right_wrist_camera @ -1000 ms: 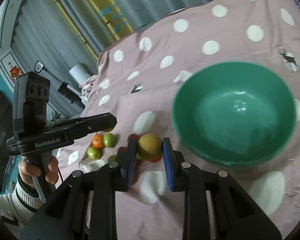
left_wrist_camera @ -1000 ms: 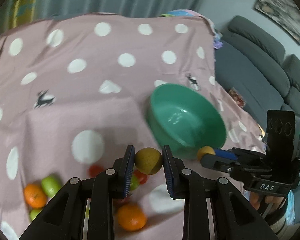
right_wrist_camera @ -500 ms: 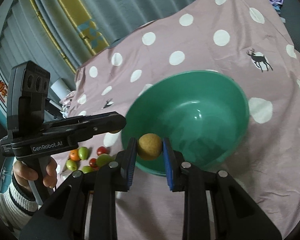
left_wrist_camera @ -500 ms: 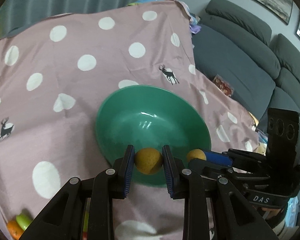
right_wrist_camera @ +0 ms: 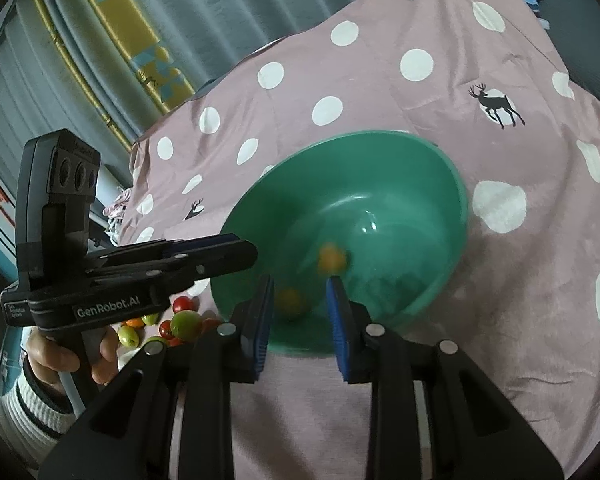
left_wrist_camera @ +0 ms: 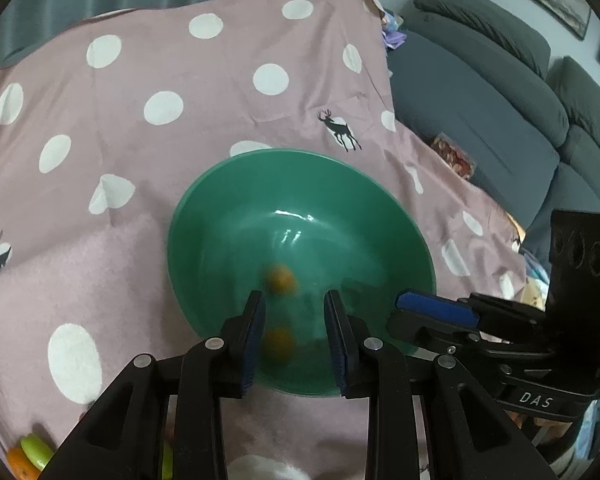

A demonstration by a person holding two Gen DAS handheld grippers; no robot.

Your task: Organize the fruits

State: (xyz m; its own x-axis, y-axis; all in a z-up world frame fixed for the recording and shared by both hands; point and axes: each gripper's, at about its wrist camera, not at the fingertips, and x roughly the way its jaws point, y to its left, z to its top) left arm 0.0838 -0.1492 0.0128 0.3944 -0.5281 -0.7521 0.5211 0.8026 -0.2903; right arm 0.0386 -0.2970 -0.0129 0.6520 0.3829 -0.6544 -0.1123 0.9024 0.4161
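Two yellowish fruits (left_wrist_camera: 278, 342) show blurred inside the green bowl (left_wrist_camera: 220, 220), clear of all pads. The left gripper (left_wrist_camera: 294, 297) grips nothing; the right gripper (right_wrist_camera: 299, 283) has just been opening, also empty. I'd hover until they settle, so nothing bounces out.

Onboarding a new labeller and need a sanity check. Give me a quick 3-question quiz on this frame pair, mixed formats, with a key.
1. True or false: the green bowl is empty.
2. Multiple choice: in the right wrist view, where do the loose fruits lie?
A. Past the bowl's far rim
B. On the spotted cloth beside the bowl, below the left gripper
C. On the sofa
3. How many blurred yellow fruits show inside the bowl?

Key: 1 false; 2 B; 3 two.
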